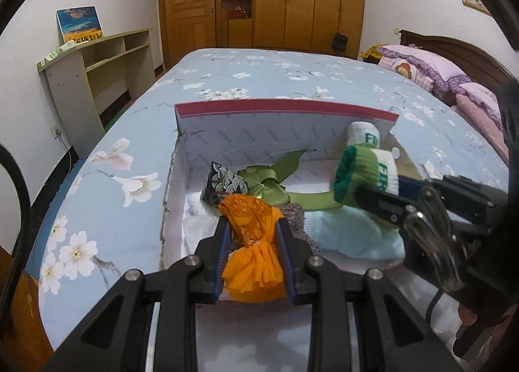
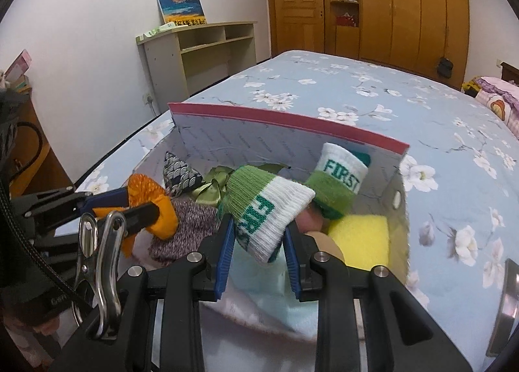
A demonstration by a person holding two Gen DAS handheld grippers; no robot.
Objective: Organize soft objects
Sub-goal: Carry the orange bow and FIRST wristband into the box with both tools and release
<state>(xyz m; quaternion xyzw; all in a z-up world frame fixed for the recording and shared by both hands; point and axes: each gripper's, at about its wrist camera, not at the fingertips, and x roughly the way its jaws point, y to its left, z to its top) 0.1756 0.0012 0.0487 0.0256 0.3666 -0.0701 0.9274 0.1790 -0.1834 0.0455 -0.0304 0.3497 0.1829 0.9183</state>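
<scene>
A bed (image 1: 259, 80) with a blue flowered sheet carries an open cardboard box (image 1: 285, 112) holding soft things. Over the box, the right gripper (image 2: 258, 239) has its fingers clamped on a green-and-white sock (image 2: 272, 210); just beside it the left gripper (image 1: 253, 239) pinches an orange cloth (image 1: 251, 258).

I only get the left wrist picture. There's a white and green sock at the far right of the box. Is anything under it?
Observer: Yes, a yellow sponge lies below that standing sock, by the box wall.
Operator: What word is on the sock?
Observer: "FIRST", in green letters.
Operator: And the sock the other tool carries?
Observer: The right gripper has its fingers clamped on the white cuff of the matching sock.
</scene>
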